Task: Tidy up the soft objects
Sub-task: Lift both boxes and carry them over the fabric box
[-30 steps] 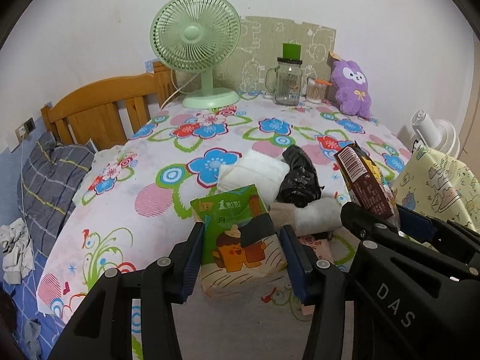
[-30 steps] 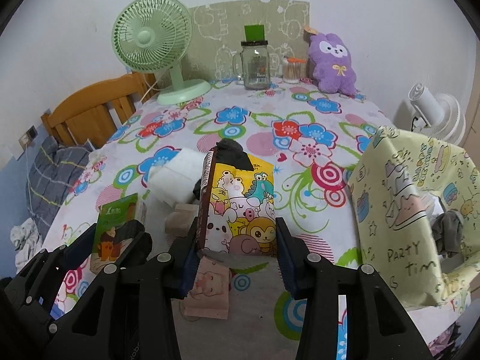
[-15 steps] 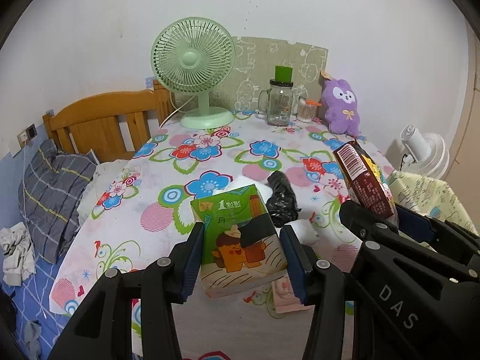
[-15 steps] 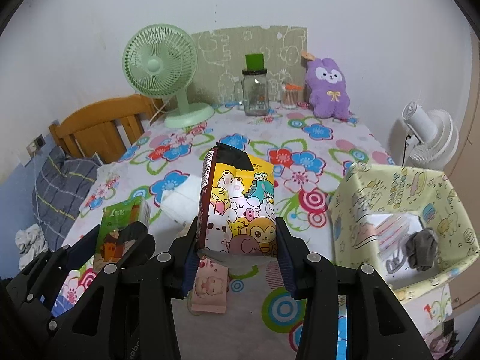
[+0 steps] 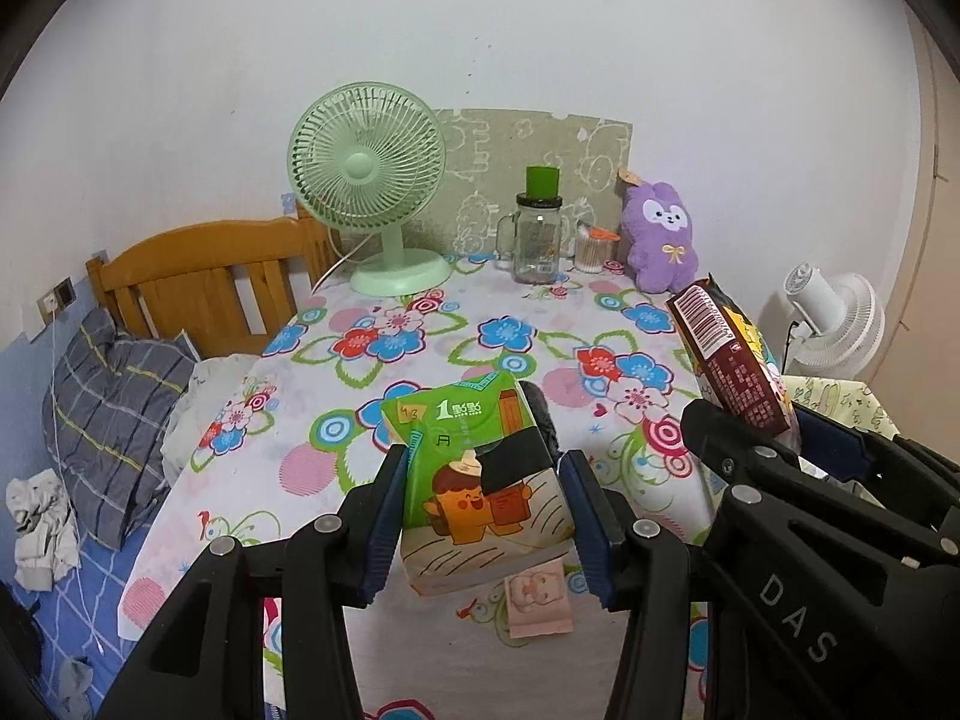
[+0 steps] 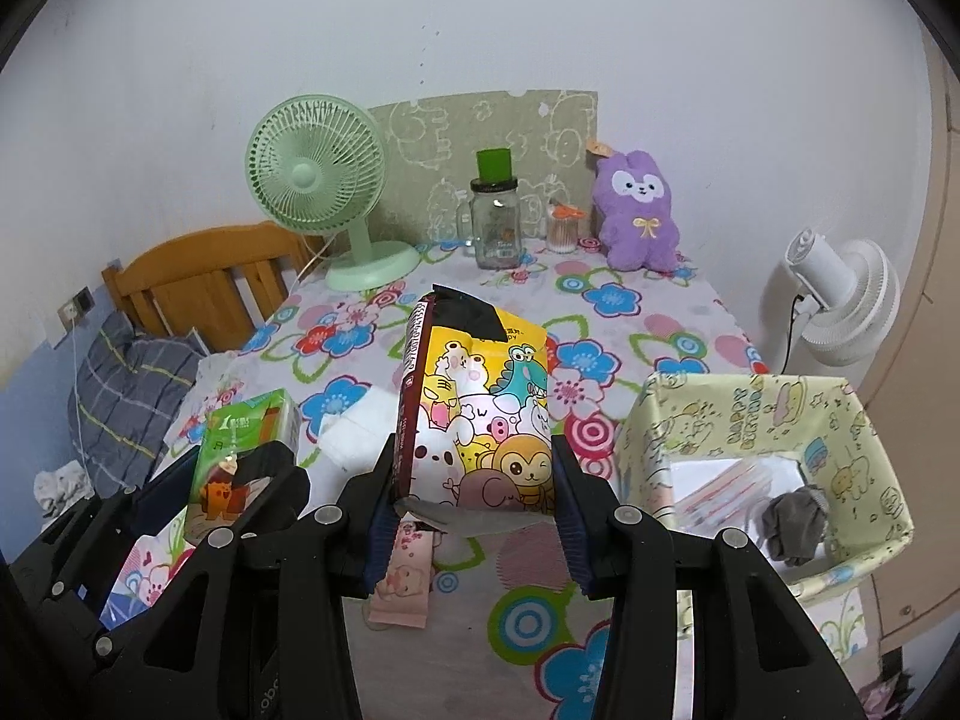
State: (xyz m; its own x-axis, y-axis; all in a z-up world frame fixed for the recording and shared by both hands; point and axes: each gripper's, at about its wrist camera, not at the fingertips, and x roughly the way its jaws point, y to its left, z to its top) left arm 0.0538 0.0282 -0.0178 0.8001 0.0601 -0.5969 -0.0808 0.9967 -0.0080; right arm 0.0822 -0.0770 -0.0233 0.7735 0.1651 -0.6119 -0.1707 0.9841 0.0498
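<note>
My left gripper (image 5: 483,510) is shut on a green tissue pack (image 5: 474,474) with a cartoon figure, held above the flowered table. It also shows in the right wrist view (image 6: 240,450). My right gripper (image 6: 474,498) is shut on a yellow pack with cartoon animals (image 6: 480,414), also lifted; its brown barcode side shows in the left wrist view (image 5: 729,360). A yellow fabric bin (image 6: 858,414) stands right of the table, holding a grey sock (image 6: 792,522) and white items. A pink tissue pack (image 6: 402,582) and white folded cloth (image 6: 354,432) lie on the table.
A green fan (image 5: 372,180), a glass jar (image 5: 537,234), a small pot (image 5: 594,246) and a purple plush (image 5: 660,234) stand at the table's far edge. A white fan (image 6: 840,300) is at the right. A wooden bed (image 5: 204,288) with bedding lies left.
Both grippers have risen and drawn back from the table with their packs. The bin has come fully into the right wrist view.
</note>
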